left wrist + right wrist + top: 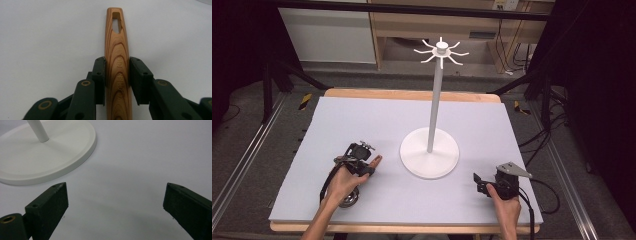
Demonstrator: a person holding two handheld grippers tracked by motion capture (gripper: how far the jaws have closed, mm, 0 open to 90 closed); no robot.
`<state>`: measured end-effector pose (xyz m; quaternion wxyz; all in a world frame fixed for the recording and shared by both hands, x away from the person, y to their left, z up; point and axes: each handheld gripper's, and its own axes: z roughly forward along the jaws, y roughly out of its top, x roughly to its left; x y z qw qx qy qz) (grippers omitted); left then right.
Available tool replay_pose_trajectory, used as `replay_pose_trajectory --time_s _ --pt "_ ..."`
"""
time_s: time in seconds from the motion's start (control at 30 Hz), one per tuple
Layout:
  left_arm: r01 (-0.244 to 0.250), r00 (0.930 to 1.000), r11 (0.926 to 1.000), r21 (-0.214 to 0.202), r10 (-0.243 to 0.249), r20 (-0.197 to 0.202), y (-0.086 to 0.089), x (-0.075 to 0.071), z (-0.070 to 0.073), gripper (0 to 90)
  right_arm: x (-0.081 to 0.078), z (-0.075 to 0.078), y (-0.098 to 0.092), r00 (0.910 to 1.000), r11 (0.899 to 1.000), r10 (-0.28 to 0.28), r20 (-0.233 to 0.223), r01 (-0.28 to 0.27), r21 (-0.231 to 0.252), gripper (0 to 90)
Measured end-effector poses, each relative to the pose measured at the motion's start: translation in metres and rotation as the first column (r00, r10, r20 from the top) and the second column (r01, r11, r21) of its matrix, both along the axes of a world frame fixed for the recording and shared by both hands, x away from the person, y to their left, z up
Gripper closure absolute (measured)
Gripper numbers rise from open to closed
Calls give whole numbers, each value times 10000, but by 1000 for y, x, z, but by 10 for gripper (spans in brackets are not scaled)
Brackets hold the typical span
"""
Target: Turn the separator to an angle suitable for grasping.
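Wooden handle point(117, 65) sits between the jaws of the left gripper point(117, 75), and the jaws press on both its sides. It has a long hole near its far tip. In the high view its tip pokes out of the left gripper toward the stand.

From big to small: the mat point(362, 125) covers the table. The white stand point(430, 152) is on the mat, with a tall pole and hooks on top. The right gripper point(115, 200) is low over the mat near the stand's base, jaws wide apart, with nothing in them.
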<state>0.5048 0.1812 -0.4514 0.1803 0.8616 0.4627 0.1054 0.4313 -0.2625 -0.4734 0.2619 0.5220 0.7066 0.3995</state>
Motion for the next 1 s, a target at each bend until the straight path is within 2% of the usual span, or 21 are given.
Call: replay_pose_trajectory --time_s 0.17,0.33,0.5,0.7,0.97,1.0 --pt "150 9999 9999 22 -150 72 0 -1 0 675 0 1 -1 10000 10000 -11 -35 11 86 66" --pt "244 9996 9991 -349 -238 167 5 -2 0 676 0 1 -1 10000 10000 -41 -17 41 66 66" --pt "418 9973 9978 -518 -385 633 5 -8 9 676 0 1 -1 10000 10000 -12 -75 13 97 66" --pt "540 9889 9921 -1128 -375 1437 7 -19 28 676 0 1 -2 10000 10000 -37 27 37 37 66" --pt "736 9747 9858 -1511 -390 2201 8 -30 48 677 0 1 -2 10000 10000 -54 31 54 17 66" --pt "755 9709 9844 -1588 -363 2367 8 -32 51 676 0 1 -2 10000 10000 -57 35 57 14 66"
